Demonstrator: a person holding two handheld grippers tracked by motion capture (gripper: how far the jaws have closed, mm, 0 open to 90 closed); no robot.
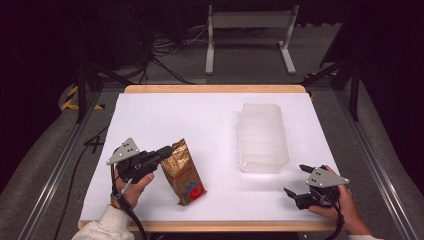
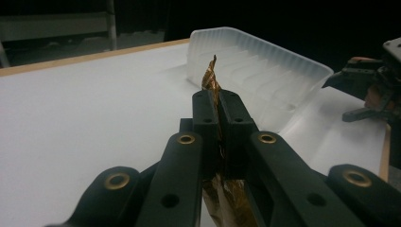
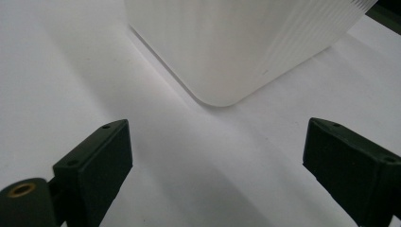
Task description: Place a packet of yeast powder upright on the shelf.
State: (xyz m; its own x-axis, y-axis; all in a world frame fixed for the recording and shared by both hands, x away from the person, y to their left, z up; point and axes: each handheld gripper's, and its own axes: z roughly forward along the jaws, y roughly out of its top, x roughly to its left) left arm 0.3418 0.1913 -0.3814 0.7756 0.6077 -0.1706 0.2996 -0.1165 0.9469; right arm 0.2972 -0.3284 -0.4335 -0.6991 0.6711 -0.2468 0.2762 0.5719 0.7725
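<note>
Pouch pinched at its top edge, left of the tray

Pouch [image 1: 184,172] of gold foil lies on the white bench [image 1: 165,117], left of centre and near the front edge. Its long axis runs from the upper left down to the lower right in the high view, the crimped top pointing toward the far left and the bottom toward the person. A red panel with a blue-and-white swirl marks its lower half; the lettering on it is too small to read.

The left hand-held gripper [image 1: 167,150] reaches in from the left, roughly level, and its jaws are clamped on the pouch's top corner; in the left gripper view the foil [image 2: 211,80] stands up between the closed pads. The left hand [image 1: 132,187] holds it from below.

The right hand-held gripper [image 1: 296,181] rests low at the front right corner, jaws spread wide with nothing between them, pointing toward the clear ribbed plastic tray [image 1: 262,137], which lies right of centre, lengthwise front to back.
</note>
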